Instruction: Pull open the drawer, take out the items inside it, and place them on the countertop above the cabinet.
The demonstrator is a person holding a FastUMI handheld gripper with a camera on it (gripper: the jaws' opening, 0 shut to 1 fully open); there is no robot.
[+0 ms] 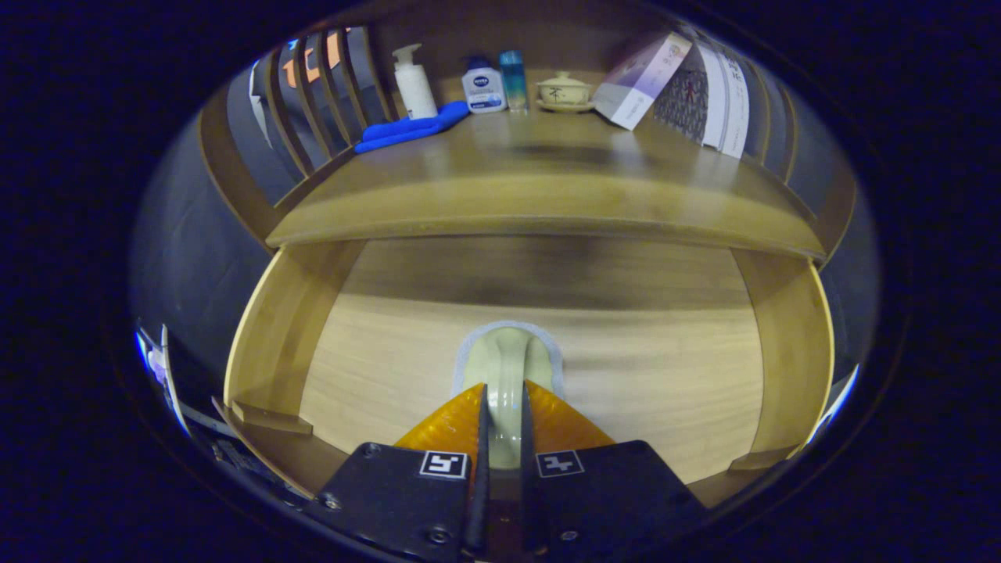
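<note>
1. The gripper [501, 407] is clenched on a pale green, glossy item [504, 363] with a whitish rim. Both fingers press on its narrow middle part. It may be a small dish or spoon rest seen edge-on; I cannot tell which.
2. The item sits inside the open drawer [786, 344], over the middle of the drawer floor, nearer the front edge than the back. Whether it rests on the floor or is lifted clear, I cannot tell.
3. It looks like glazed ceramic, so I judge it stiff, brittle and fairly light, with a slick surface that could slip between the pads if the squeeze eases. A knock against the drawer wall or the countertop edge could chip it.
4. The present hold on the thin central ridge seems sound; a grip on the broad curved rim would likely slide.
5. The countertop [547, 195] lies above and beyond the drawer. Its near and middle part is bare.
6. Along its back edge stand a blue cloth [410, 129], pump bottle [414, 82], lotion bottle [482, 86], lidded cup [563, 90] and box [641, 78].
7. The item should be set down gently, flat, on the bare part.
</note>
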